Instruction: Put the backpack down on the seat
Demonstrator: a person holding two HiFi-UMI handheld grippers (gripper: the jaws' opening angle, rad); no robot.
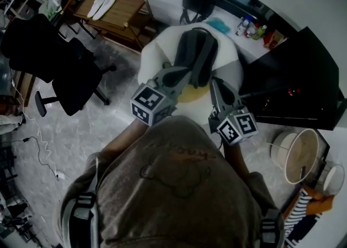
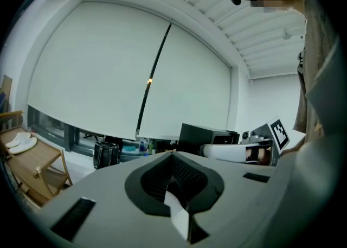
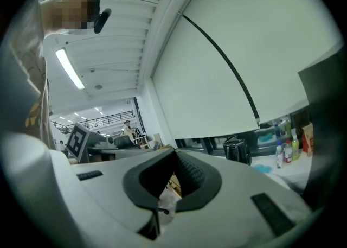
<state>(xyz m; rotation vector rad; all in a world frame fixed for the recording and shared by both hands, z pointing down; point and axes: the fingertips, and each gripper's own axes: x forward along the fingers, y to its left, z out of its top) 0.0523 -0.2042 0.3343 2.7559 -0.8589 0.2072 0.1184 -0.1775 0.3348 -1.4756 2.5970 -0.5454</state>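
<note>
The white round padded seat [image 1: 150, 51] stands mid-scene. Open grey floor [image 1: 114, 116] lies to its left, before the black office chair [image 1: 59, 62], and a black cabinet [image 1: 295, 78] crowds its right edge. The dark grey backpack [image 1: 196, 51] lies on the seat, reaching its far rim. The left gripper [image 1: 180, 74], fingers pressed together, meets the backpack's near end. The right gripper [image 1: 216, 85], likewise closed, sits just right of it.
</note>
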